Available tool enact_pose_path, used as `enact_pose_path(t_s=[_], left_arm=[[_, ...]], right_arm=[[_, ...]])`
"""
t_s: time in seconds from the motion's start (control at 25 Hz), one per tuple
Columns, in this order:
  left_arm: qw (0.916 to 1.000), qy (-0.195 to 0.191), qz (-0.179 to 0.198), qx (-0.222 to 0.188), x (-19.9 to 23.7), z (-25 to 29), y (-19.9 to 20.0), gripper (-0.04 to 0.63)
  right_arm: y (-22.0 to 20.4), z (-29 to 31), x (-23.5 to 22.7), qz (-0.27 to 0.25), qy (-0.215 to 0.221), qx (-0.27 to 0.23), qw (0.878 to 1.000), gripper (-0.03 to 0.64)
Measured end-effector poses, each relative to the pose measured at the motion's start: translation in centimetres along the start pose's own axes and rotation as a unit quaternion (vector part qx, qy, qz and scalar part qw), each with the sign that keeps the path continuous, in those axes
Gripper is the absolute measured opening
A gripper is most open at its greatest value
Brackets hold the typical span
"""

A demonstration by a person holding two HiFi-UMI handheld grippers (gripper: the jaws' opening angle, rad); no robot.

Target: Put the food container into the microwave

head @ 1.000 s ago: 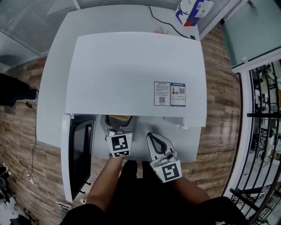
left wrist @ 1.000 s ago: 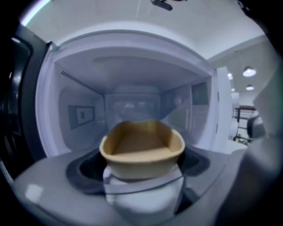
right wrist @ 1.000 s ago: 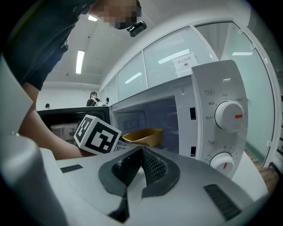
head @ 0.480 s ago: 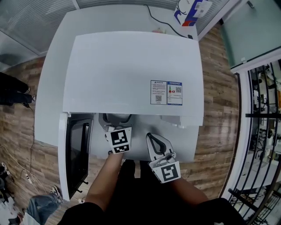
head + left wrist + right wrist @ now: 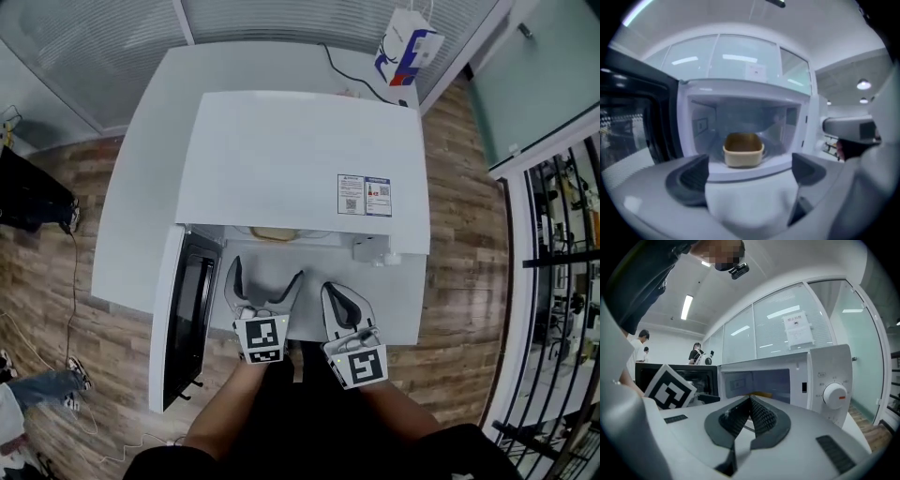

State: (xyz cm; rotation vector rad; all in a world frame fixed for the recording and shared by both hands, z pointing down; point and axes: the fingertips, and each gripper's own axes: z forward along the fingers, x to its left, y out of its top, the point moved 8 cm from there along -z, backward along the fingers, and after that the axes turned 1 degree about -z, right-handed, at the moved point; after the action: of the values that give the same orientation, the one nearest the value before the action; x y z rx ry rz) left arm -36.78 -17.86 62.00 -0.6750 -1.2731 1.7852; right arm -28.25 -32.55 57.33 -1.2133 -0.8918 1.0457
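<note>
Food container (image 5: pixel 743 150) rests inside the open microwave (image 5: pixel 300 159), probably light and rigid (its rim the likeliest hold), while the left tool (image 5: pixel 266 274), jaws just opened, holds nothing and the right tool (image 5: pixel 335 292) is clenched empty.

White table (image 5: pixel 131 216) on wood-plank floor (image 5: pixel 469 244), frosted glass walls (image 5: pixel 84 56) behind, ceiling strip light (image 5: pixel 686 307) overhead.

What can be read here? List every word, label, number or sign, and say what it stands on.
Nothing reads clearly enough to quote.
Sticker on the microwave top: print and codes, too small.
Bag beyond the microwave: blue and red print, too small.
Notice on the glass wall: blurred.
Print round the dial: too small.
Marker on the left gripper, marker on the right gripper: square patterns, no words.
</note>
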Motion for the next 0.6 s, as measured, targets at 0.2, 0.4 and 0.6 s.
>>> enact_pose_path(t_s=[0.2,0.4,0.6], left_arm=[[0.9989,-0.017,0.016,-0.041,-0.6,-4.3,1.4,0.337],[0.9968,-0.024,0.031,-0.069,-1.0,-7.7,2.5,0.148],[0.9959,-0.036,0.035,-0.075,-1.2,-9.9,3.3,0.006]], right_arm=[[2.7,-0.4,1.5,-0.016,-0.008,-0.035,0.999,0.006],[4.8,-1.0,3.1,-0.038,-0.020,-0.049,0.998,0.006],[6.6,-1.6,4.0,-0.049,-0.029,-0.054,0.997,0.006]])
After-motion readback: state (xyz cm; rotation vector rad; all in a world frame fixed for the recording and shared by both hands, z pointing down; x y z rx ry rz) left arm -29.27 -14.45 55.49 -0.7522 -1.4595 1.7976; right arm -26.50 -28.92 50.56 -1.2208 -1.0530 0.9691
